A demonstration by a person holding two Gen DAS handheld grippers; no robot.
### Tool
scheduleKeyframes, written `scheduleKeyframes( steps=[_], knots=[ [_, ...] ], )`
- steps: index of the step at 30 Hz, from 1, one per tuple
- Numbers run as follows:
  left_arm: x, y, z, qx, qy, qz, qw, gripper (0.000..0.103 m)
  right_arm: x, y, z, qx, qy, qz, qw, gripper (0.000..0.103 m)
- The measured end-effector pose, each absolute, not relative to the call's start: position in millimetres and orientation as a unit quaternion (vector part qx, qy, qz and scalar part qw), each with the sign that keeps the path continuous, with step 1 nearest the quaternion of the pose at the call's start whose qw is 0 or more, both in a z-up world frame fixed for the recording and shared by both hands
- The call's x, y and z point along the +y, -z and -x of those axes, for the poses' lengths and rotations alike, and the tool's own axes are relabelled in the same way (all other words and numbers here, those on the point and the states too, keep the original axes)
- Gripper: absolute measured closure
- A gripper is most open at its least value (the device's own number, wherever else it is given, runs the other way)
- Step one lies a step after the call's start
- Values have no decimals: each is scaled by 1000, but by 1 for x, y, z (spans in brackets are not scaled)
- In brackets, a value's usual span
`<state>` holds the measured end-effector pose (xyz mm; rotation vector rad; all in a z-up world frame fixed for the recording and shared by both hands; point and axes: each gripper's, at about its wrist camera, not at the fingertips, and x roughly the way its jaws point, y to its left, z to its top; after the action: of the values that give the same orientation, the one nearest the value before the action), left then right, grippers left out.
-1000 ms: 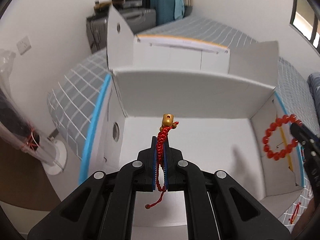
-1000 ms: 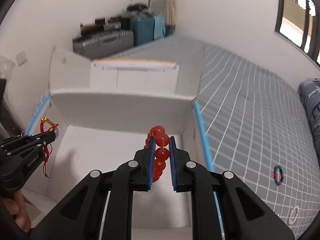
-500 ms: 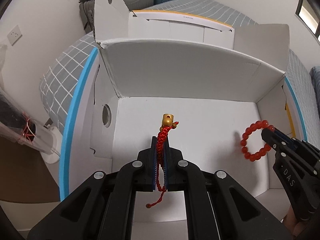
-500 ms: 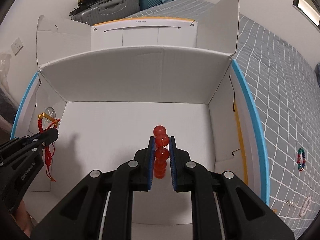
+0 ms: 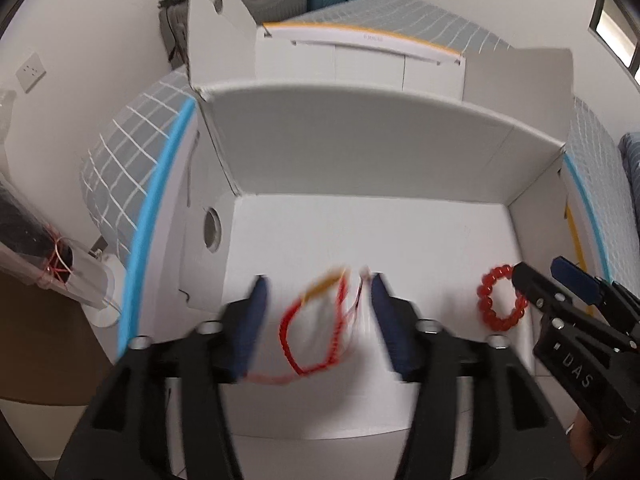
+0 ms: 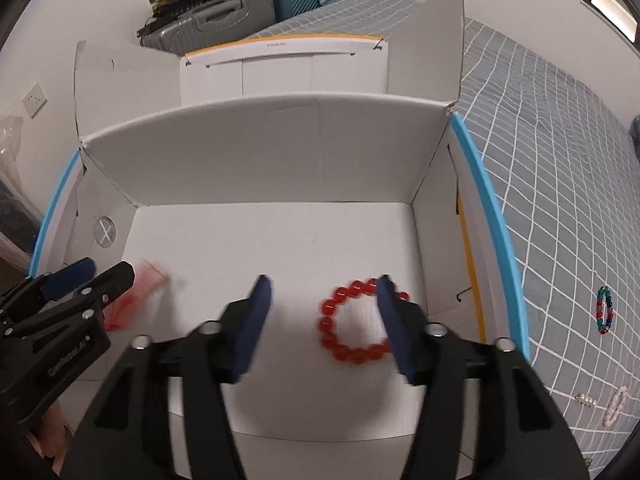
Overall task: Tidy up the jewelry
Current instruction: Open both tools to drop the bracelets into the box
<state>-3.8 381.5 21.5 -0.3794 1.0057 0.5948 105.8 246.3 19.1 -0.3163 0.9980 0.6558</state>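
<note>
I am holding my left gripper [image 5: 316, 280] with its jaws spread wide over the white cardboard box [image 6: 280, 156]; the red cord bracelet [image 5: 314, 328] is showing blurred between the fingers, inside the box. My right gripper [image 6: 322, 284] is gaping wide too, with the red bead bracelet [image 6: 356, 324] lying on the box floor between its fingers. A multicoloured bead bracelet [image 6: 604, 310] is lying on the checked grey bedspread [image 6: 560, 160].

A home bedroom: grid-patterned bed [image 6: 560, 160], stacked suitcases [image 6: 224, 12], wall socket [image 6: 34, 99].
</note>
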Motion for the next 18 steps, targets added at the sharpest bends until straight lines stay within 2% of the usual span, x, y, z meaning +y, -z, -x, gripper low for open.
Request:
scheduleKeyframes(
  steps=[5,8,14,18],
  knots=[
    [381,-35,11,446,-289,174,829,17,241,-31,-99,437,-316,149,829,21],
    [383,-38,15,437,-292,178,832,13,236,-38,-93,420,-326,139,836,8],
    [386,-42,19,423,-305,174,835,6,232,-43,-93,412,-325,136,840,8],
    [383,-44,19,420,-299,170,840,6,229,-47,-91,410,-325,136,842,8]
  ],
)
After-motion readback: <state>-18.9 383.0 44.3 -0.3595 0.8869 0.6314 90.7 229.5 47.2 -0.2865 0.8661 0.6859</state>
